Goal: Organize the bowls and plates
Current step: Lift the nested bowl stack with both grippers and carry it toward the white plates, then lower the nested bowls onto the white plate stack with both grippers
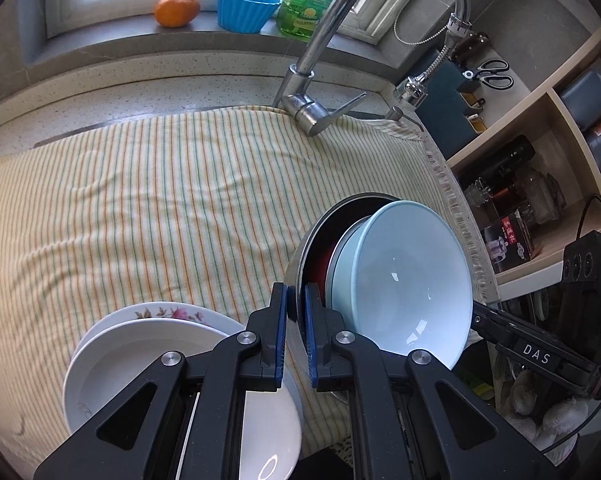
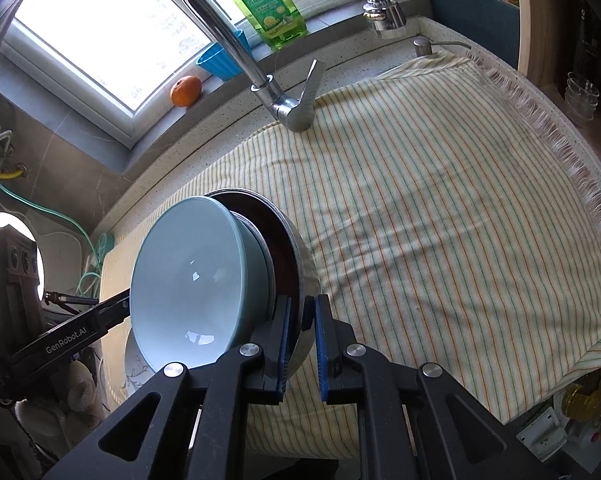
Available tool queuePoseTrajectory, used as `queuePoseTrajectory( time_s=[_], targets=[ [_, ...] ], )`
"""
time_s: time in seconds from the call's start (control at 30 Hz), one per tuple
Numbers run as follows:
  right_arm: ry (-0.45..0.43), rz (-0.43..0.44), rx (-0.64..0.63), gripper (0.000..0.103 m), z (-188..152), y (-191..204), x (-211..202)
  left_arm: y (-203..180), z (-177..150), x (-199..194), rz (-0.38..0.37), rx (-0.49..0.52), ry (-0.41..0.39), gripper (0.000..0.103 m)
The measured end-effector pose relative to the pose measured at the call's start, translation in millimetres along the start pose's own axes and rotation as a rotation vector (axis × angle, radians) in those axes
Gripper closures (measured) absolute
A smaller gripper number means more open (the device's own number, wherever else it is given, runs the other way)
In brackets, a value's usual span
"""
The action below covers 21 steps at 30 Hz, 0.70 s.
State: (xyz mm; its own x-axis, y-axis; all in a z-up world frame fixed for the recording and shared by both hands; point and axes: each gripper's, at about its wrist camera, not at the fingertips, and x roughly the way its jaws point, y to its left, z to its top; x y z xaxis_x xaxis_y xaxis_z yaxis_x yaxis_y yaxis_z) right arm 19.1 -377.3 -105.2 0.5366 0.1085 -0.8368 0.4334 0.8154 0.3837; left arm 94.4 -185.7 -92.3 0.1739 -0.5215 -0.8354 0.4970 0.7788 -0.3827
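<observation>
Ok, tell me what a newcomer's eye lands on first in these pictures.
First, the nested stack held on edge: a pale blue bowl tucked inside a metal bowl, whose rim is pinched by the left claw and the right claw from opposite sides. Behind it spreads the striped cloth under the chrome faucet. White plates lie at the left claw's lower left.

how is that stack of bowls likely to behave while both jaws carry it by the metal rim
The stack of bowls is probably heavy, with several nested in the metal bowl. The glazed blue bowl looks slippery and breakable, and could slide out if tilted further. The thin rim gives little grip.
</observation>
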Motion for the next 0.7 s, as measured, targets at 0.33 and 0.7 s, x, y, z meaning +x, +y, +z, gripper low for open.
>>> queuePoseTrajectory(
  time_s=[0.33,0.7],
  targets=[
    [0.001,0.028,-0.039,0.092,-8,24,-13,11,-10,-29,0.007,-0.030,-0.043,0.096],
    [0.028,0.064,-0.088,0.092,-20,53,-11,29,-26,-59,0.039,-0.073,-0.087,0.096]
  ],
)
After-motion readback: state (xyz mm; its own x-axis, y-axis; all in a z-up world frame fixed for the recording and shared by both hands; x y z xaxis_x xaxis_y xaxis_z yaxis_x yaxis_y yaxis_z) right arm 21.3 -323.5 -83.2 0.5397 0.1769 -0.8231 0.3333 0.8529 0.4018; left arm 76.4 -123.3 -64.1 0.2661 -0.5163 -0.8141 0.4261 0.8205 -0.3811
